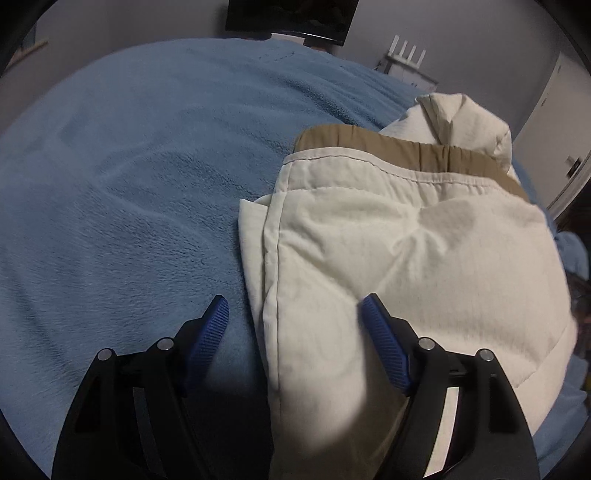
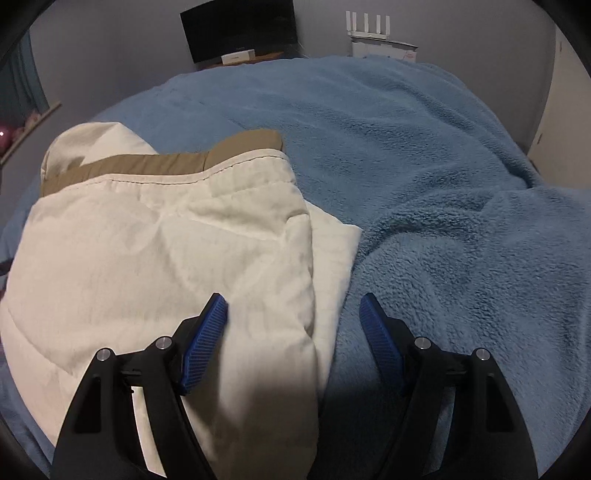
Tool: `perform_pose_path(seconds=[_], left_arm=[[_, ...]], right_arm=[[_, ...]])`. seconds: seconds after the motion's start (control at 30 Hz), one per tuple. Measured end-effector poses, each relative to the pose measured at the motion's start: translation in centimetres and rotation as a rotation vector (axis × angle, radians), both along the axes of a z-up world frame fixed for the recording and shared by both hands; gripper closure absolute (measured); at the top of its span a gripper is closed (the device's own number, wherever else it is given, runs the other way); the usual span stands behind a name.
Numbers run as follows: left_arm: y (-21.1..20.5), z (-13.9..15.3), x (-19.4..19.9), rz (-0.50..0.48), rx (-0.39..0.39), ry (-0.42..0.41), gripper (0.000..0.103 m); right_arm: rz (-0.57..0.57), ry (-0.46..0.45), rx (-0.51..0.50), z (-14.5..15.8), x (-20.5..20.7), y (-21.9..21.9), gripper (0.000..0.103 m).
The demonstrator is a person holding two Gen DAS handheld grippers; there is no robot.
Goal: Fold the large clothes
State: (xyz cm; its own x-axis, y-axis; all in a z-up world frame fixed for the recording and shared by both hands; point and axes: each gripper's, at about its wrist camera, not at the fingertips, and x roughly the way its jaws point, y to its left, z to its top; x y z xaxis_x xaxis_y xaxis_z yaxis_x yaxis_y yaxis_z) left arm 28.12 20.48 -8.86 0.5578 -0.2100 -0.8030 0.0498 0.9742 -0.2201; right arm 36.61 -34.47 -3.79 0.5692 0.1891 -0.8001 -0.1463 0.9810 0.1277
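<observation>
A cream padded jacket (image 1: 406, 240) lies folded on a blue fleece blanket (image 1: 129, 184), with a tan lining strip (image 1: 369, 142) showing along its far edge. My left gripper (image 1: 293, 308) is open and straddles the jacket's left edge, its blue pads clear of the cloth. In the right wrist view the same jacket (image 2: 147, 251) fills the left half, tan lining (image 2: 147, 164) at its far edge, blanket (image 2: 443, 221) to the right. My right gripper (image 2: 293, 306) is open over the jacket's right edge, one finger above the cloth and the other above the blanket.
Beyond the bed's far side stand a black screen (image 2: 240, 29) and a white router with antennas (image 2: 369, 29) against a grey wall. A white door (image 1: 554, 129) is at the right. Bare blanket spreads to both sides of the jacket.
</observation>
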Motion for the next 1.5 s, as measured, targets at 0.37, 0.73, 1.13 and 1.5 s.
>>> perform_pose_path(seconds=[0.37,0.73,1.13,1.5], left_arm=[[0.8,-0.4,0.1,-0.050,-0.076,-0.001,0.047],[2.3,-2.5,3.3,-0.126,-0.173,0.015,0.045],[-0.2,-0.1,-0.2,-0.176,-0.093,-0.137,0.091],[-1.1,6.8,-2.8,-0.152,0.018,-0.295,0.093]], right_arm=[[0.004,0.033,0.105,0.0,0.1,-1.1,0.041],[0.019,0.137,0.343,-2.5,4.5,-3.7,0.041],[0.071,-0.087,0.138,1.2,1.3,-0.3,0.092],[0.140,-0.524,-0.113,9.7,-4.7,5.6,0.097]])
